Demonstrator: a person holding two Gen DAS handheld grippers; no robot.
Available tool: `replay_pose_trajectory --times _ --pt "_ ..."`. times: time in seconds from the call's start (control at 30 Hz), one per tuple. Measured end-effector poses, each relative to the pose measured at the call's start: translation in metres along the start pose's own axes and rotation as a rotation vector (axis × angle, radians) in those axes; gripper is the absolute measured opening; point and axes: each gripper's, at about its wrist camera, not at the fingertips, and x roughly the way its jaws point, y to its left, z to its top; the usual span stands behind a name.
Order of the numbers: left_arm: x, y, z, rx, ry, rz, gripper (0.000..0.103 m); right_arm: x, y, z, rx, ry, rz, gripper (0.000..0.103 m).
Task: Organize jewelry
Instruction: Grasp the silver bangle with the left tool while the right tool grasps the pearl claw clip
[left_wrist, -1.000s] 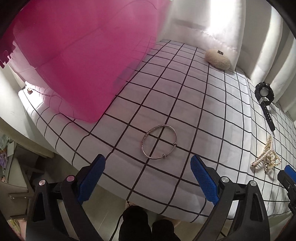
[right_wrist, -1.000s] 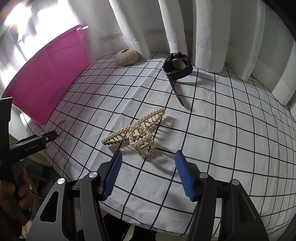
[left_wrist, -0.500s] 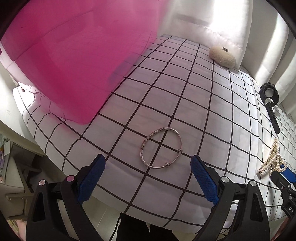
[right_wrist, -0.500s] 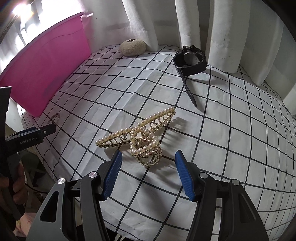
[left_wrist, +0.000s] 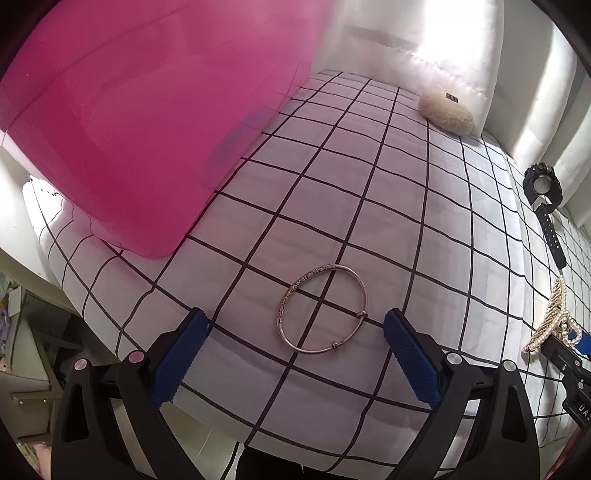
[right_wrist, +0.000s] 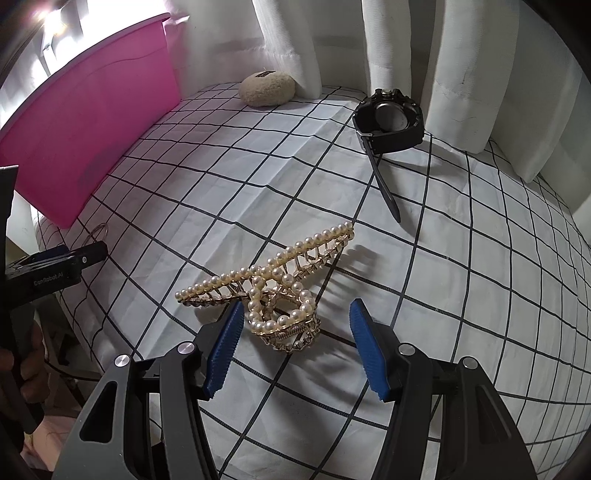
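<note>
Left wrist view: the left gripper (left_wrist: 295, 354) hangs low over the near edge of the worktop, which is covered by a white cloth (left_wrist: 391, 206) with a black grid. Its jaws are wide apart and hold nothing. A silver bangle (left_wrist: 322, 309) lies flat on the cloth just ahead of the blue pads (left_wrist: 410, 360), roughly centred in the gap between them but clear of both. A pink bin (left_wrist: 147, 118) stands to the left, its near corner close to the bangle but apart from it. At the far edge, against the white curtain (left_wrist: 424, 40), sits a beige pouch (left_wrist: 446, 115). On the right lies a black watch (left_wrist: 543, 192), its strap stretched toward the camera. Nearer than that, at the right edge, is a pearl clip (left_wrist: 554, 317), with the tip of the right gripper (left_wrist: 570, 350) against its near end.

Right wrist view: the right gripper (right_wrist: 295, 347) has its jaws apart, standing either side of the clip's (right_wrist: 277, 291) looped near end. The left pad (right_wrist: 225, 350) sits just beside the clip; whether it touches cannot be told. The right pad is clear of it. The clip rests on the cloth (right_wrist: 443, 288), its toothed end pointing away to the right. The watch (right_wrist: 388, 125) lies beyond it near the curtain (right_wrist: 406, 44), the pouch (right_wrist: 266, 88) farther left, and the bin (right_wrist: 85, 122) along the left side. The left gripper (right_wrist: 66, 266) shows at the left edge, with part of the bangle (right_wrist: 99, 232) just past its tip.
</note>
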Motion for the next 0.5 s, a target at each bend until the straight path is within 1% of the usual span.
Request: replay_pose_trajectory --times 0.17,0.3,0.47,0.5 --pt "0.0026 -0.0035 -0.0002 0.01 -0.047 -0.003 0.097 0.0021 0.0024 0.0011 -0.015 -0.012 -0.014 0.057" --pt "0.0021 -0.0044 0.0007 0.002 -0.046 0.001 0.097 0.0023 0.0051 0.0 -0.033 -0.024 -0.027 0.057" --pt "-0.0009 -0.0042 -0.0029 0.013 -0.06 -0.005 0.093 0.0028 0.0089 -0.0005 -0.049 -0.027 -0.042 0.057" --pt "-0.002 -0.0037 -0.0039 0.019 -0.064 -0.011 0.09 0.0026 0.01 -0.0007 -0.055 -0.026 -0.045 0.057"
